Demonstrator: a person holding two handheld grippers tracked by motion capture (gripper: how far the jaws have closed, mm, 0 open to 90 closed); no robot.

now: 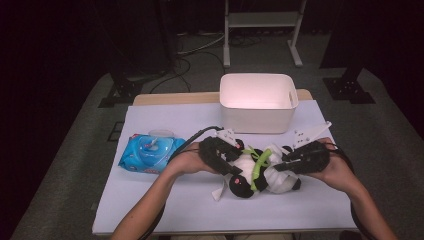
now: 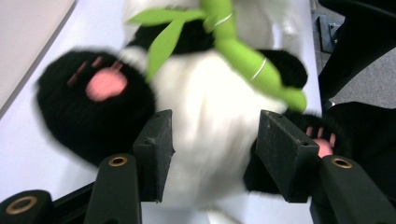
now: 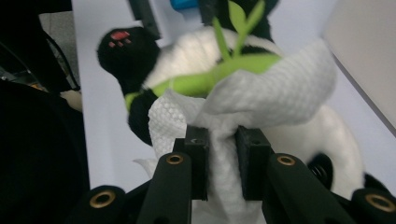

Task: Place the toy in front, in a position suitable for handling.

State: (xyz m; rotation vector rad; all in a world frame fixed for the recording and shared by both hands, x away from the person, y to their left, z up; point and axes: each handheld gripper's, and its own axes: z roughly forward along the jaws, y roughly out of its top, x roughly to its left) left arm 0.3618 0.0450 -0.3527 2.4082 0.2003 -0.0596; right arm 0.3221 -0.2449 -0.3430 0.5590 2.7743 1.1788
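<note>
Right gripper (image 3: 219, 163) is pinching the wet wipe (image 3: 261, 93) draped over the panda toy (image 1: 257, 172), lying crosswise on the desk (image 1: 165, 200) between my hands; left gripper (image 2: 212, 149) is straddling its belly, jaws apart.

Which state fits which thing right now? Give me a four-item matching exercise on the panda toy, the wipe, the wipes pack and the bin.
Things:
1. panda toy
2. white wipe
3. blue wipes pack
4. white bin

States:
A. stands at the far side of the table, nothing visible inside
B. pinched between the right gripper's pads
C. lies at the left, lid flipped up
D. lies between both grippers, green bamboo sprig on its belly

Pairs: 1-D, 2-B, 3-C, 4-A
</note>
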